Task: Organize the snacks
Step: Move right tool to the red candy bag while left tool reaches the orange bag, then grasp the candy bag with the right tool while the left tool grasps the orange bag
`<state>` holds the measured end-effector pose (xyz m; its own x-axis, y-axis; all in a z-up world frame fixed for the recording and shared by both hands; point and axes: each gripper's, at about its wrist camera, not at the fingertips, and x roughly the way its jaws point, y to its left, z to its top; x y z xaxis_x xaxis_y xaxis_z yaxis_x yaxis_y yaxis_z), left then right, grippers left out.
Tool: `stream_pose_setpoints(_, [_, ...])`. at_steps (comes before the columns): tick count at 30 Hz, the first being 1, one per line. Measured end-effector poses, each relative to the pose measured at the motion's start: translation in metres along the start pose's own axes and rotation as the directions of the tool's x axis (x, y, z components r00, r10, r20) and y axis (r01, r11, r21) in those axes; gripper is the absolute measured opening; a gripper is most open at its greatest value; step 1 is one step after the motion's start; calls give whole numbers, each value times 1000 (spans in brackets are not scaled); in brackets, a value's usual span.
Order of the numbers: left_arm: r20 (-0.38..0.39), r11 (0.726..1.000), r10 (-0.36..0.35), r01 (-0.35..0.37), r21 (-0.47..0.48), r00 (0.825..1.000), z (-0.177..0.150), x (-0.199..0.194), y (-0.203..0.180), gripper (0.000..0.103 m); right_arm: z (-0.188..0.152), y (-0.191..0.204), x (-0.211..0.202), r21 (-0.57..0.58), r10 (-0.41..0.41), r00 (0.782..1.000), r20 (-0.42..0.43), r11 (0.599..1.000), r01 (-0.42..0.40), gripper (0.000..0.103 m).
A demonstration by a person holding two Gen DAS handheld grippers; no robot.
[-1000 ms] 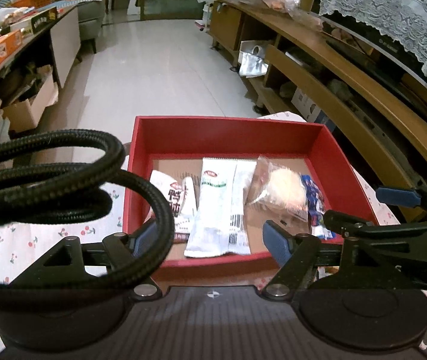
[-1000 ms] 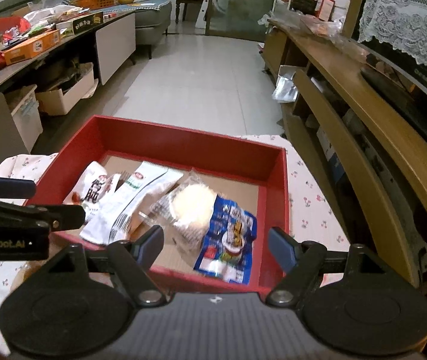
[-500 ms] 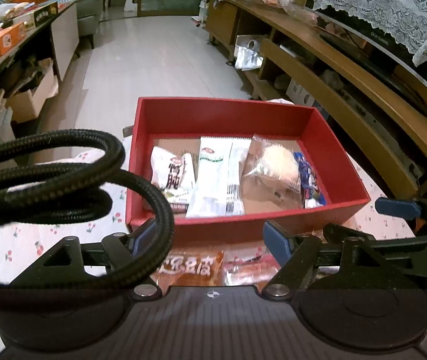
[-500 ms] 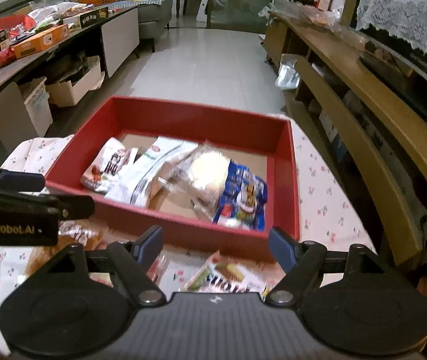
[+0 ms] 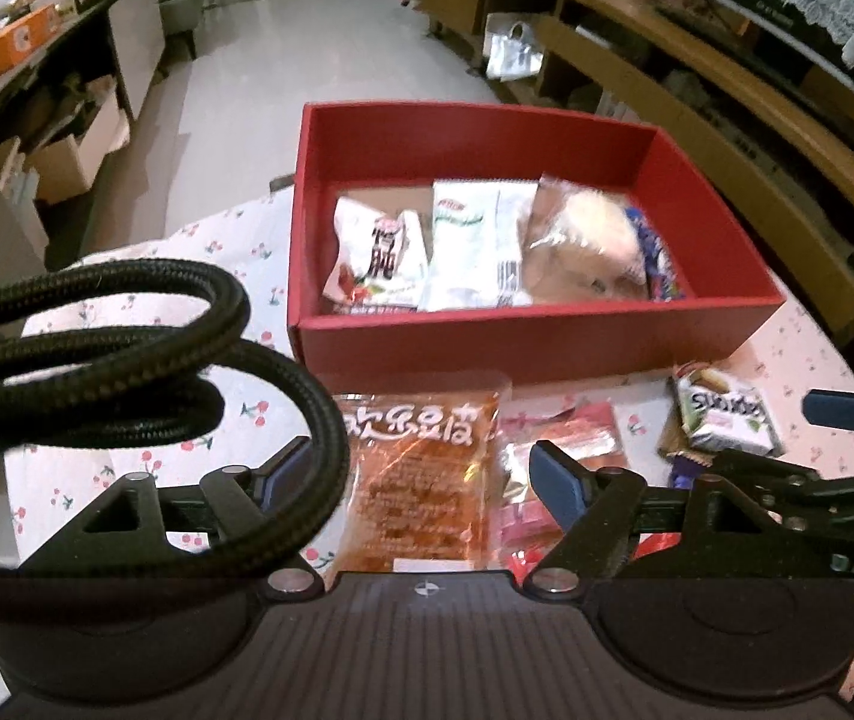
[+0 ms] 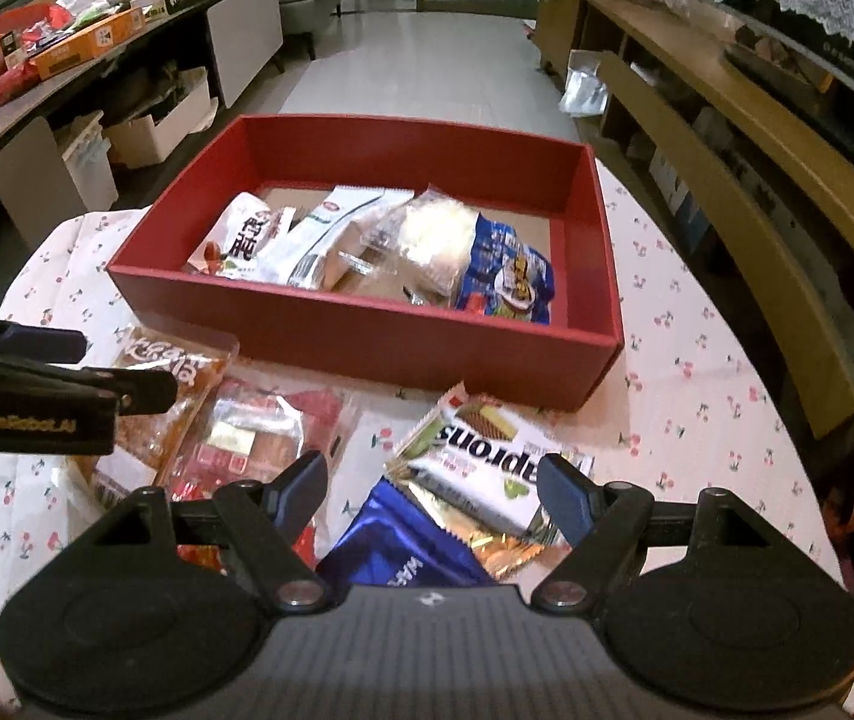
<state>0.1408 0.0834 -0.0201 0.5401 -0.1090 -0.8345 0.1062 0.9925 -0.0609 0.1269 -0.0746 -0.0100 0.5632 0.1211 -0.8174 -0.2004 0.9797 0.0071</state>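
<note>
Left wrist view: your left gripper (image 5: 421,474) hangs spread and empty over the orange packet (image 5: 421,468). Your right gripper (image 6: 433,483), spread too, straddles the wafer packet (image 6: 475,456). Beyond, the red box (image 6: 367,336) holds four snacks.

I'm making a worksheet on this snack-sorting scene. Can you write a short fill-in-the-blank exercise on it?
1. The box holding four snack packets is coloured ____.
2. The orange packet lies ____ the box, on the tablecloth.
3. The left gripper holds ____.
4. The tablecloth is printed with small ____.

Missing words: red; outside; nothing; cherries
</note>
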Motion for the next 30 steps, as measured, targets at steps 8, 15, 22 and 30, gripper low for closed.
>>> stream_pose_setpoints(8, [-56, 997, 68, -65, 44, 996, -5, 33, -7, 87, -8, -11, 1, 39, -3, 1000, -30, 999, 4, 103])
stream_pose_setpoints(15, [-89, 999, 42, -42, -8, 995, -8, 34, 0, 68, -19, -32, 3, 135, -18, 997, -74, 990, 28, 103])
stream_pose_setpoints(22, [-112, 1000, -14, 14, -5, 994, -18, 22, -2, 54, -27, -24, -4, 170, 44, 997, -70, 985, -32, 103])
stream_pose_setpoints(30, [-133, 1000, -17, 18, 6, 991, -28, 17, 7, 59, -18, 35, -2, -163, 138, 990, -25, 977, -141, 103])
